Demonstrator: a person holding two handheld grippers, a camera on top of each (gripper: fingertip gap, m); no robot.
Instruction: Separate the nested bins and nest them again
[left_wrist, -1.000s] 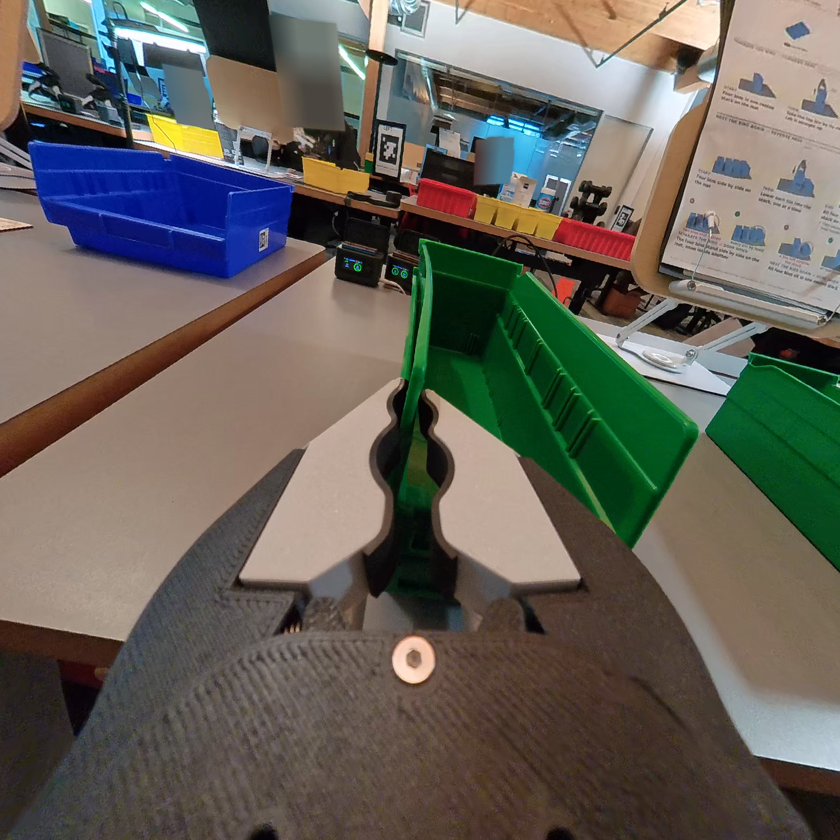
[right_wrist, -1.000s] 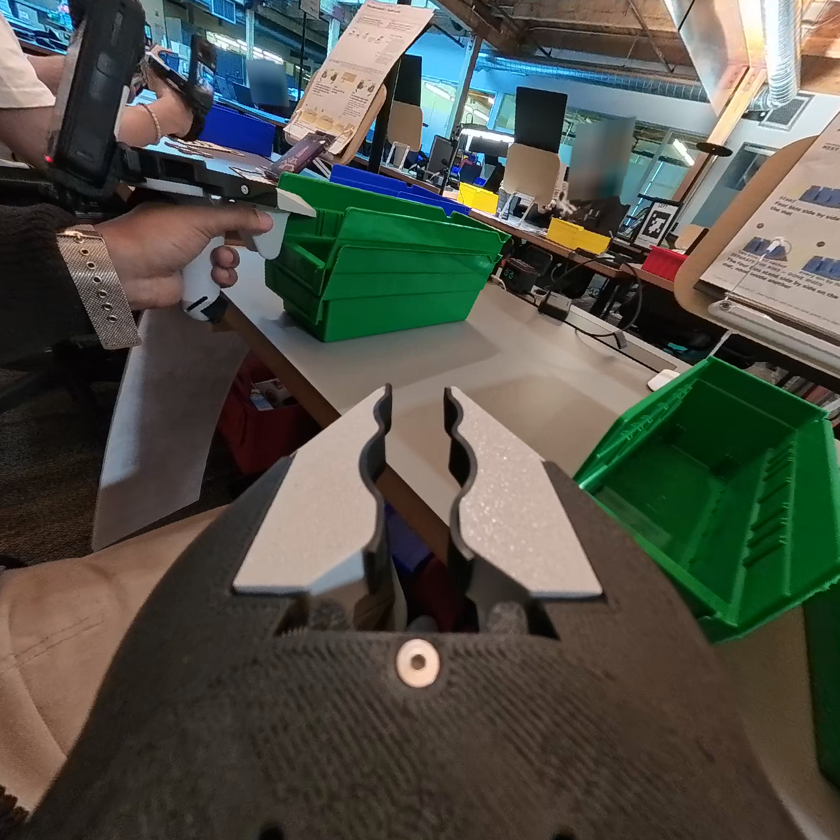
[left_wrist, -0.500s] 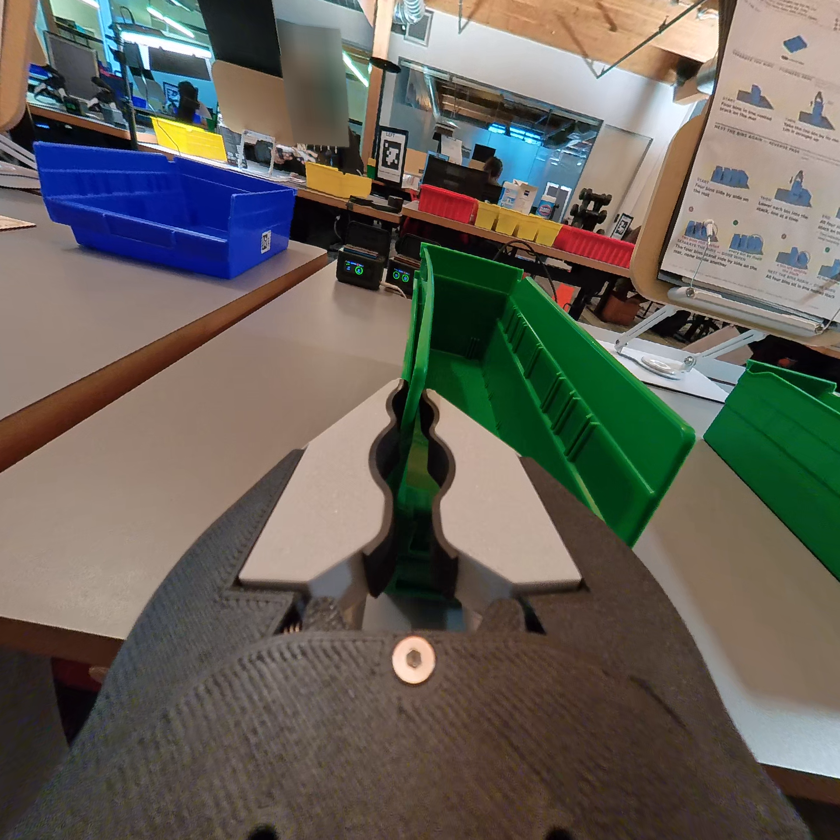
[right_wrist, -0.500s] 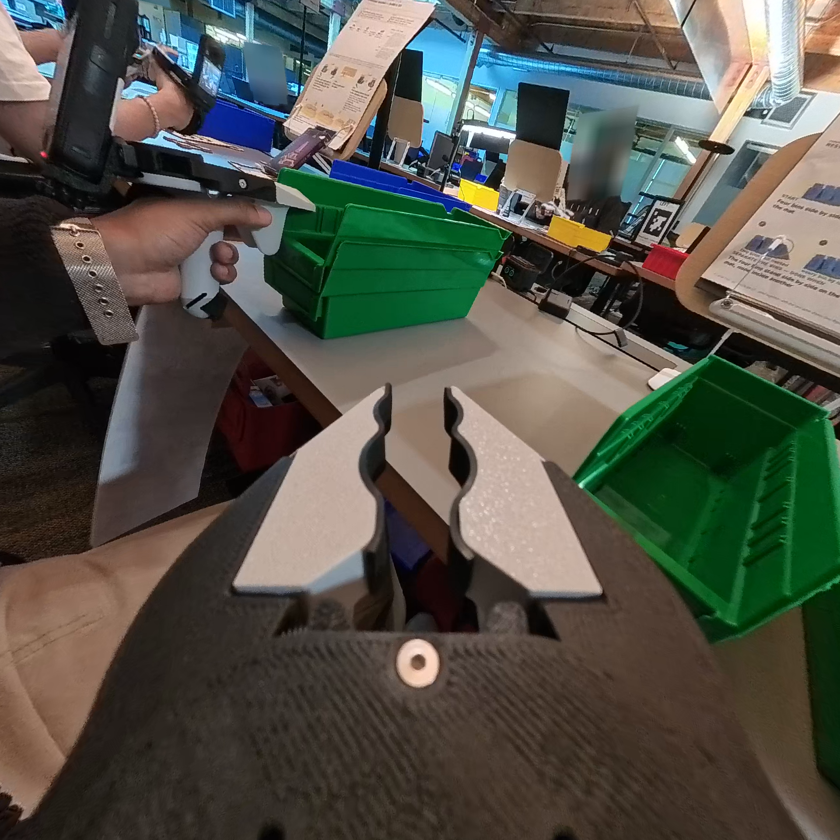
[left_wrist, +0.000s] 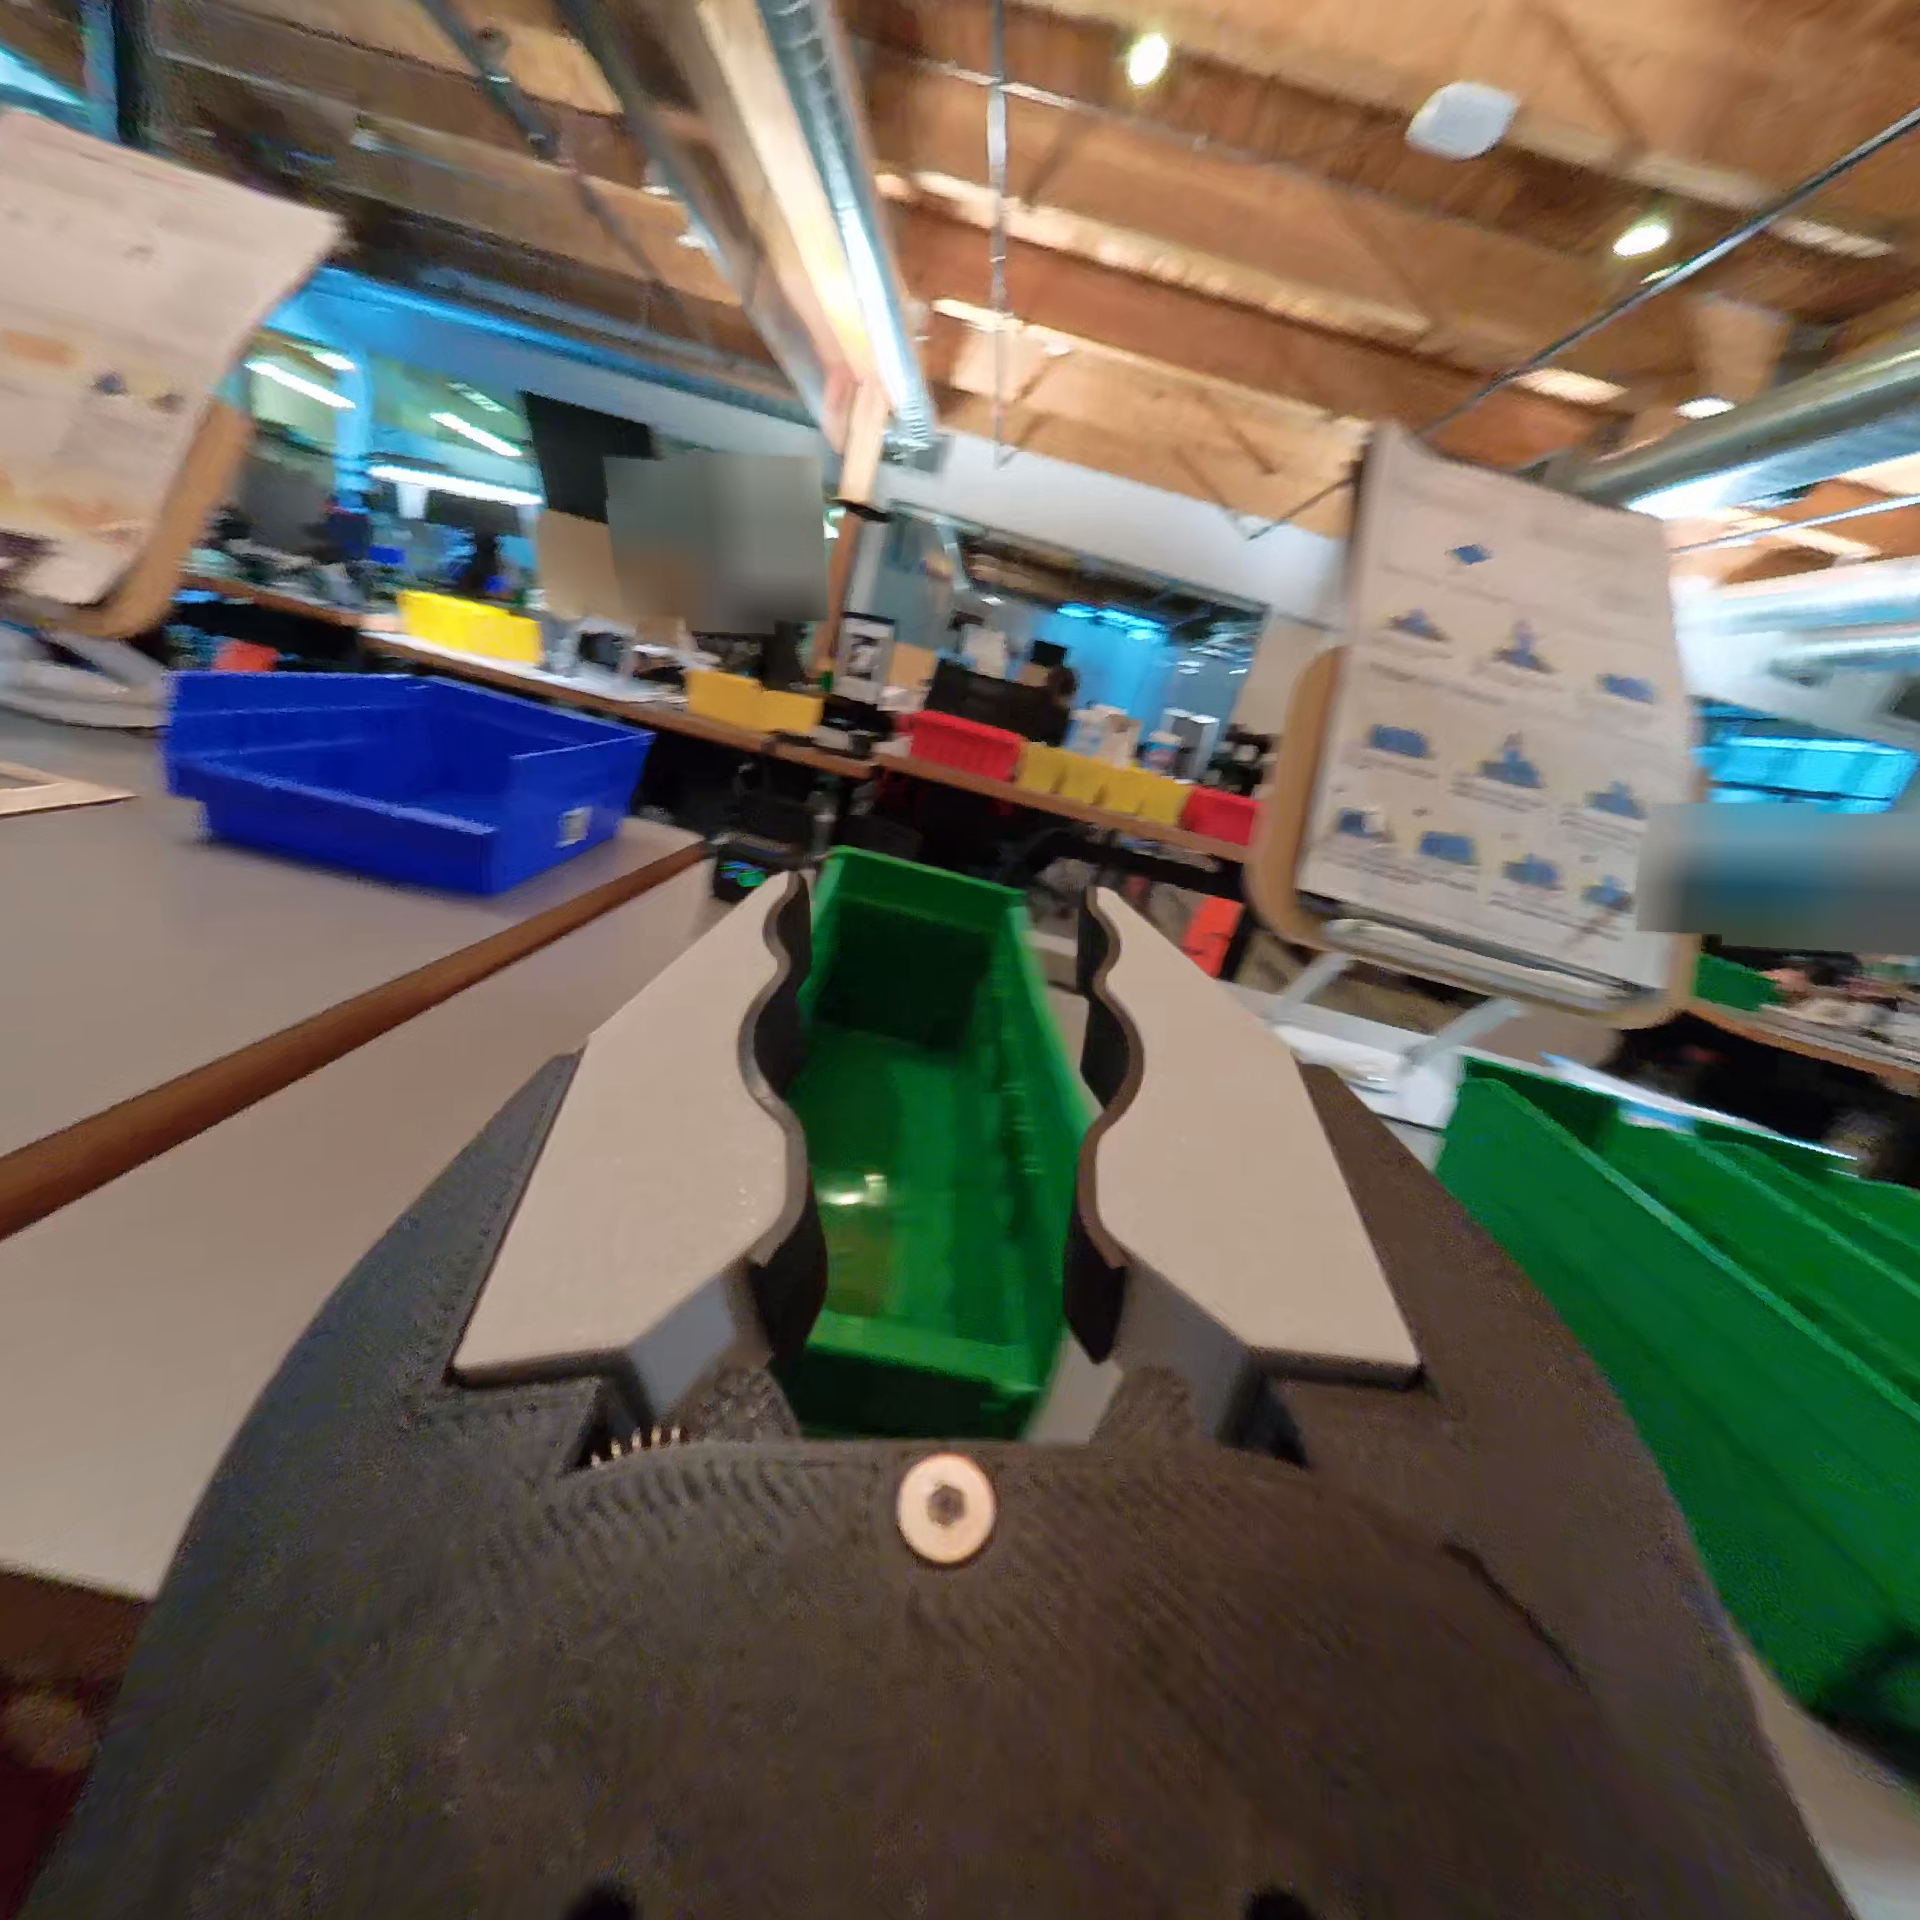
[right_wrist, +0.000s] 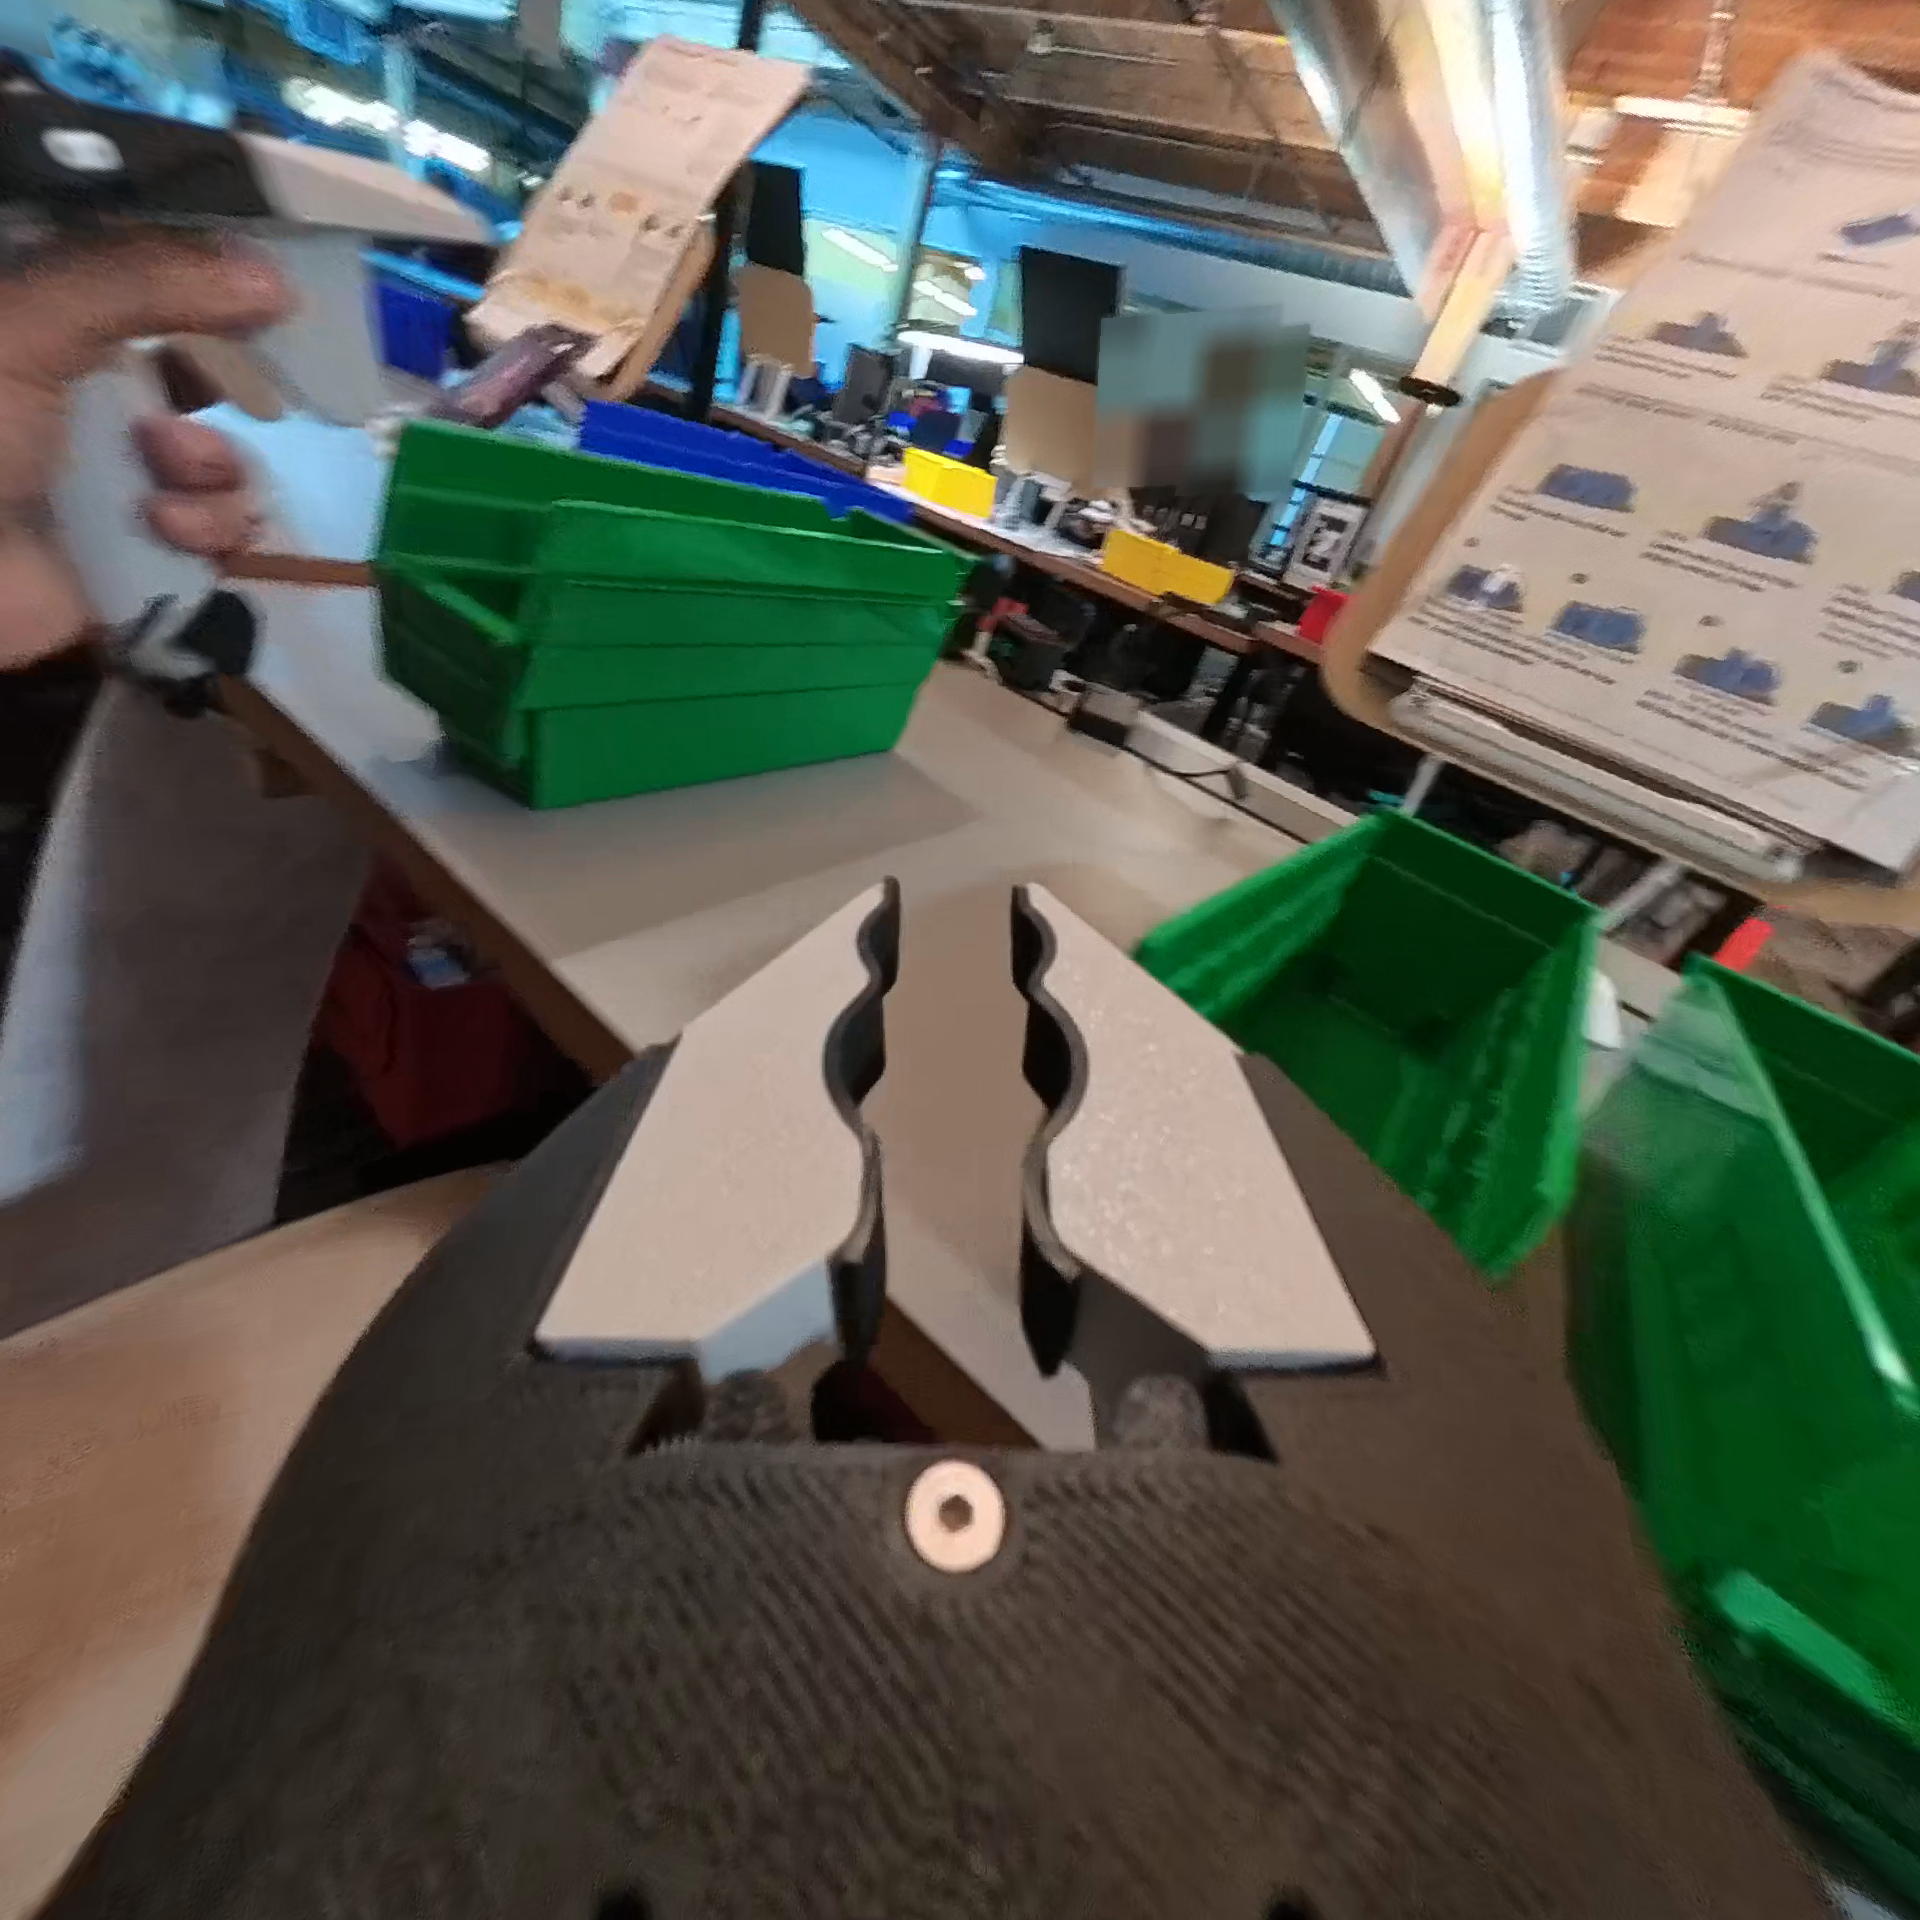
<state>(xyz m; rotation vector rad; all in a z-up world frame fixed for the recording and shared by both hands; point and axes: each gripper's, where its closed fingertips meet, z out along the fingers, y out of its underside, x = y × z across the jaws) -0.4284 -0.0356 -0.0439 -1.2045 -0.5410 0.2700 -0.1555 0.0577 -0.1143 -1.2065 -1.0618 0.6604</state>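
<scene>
With the left gripper (left_wrist: 940, 997) wide open and holding nothing above the green bin (left_wrist: 914, 1164) on the desk (left_wrist: 208, 1247), and the right gripper (right_wrist: 951, 997) partly open and empty too, the bin could get bumped if the fingers drop.

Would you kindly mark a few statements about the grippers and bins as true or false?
1. The left gripper is open, with a green bin visible between its fingers. True.
2. The right gripper is clamped on a bin wall. False: its fingers are apart and hold nothing.
3. A stack of nested green bins stands on the table. True.
4. The blue bin is nested inside a green one. False: it stands apart on the neighbouring table.
</scene>
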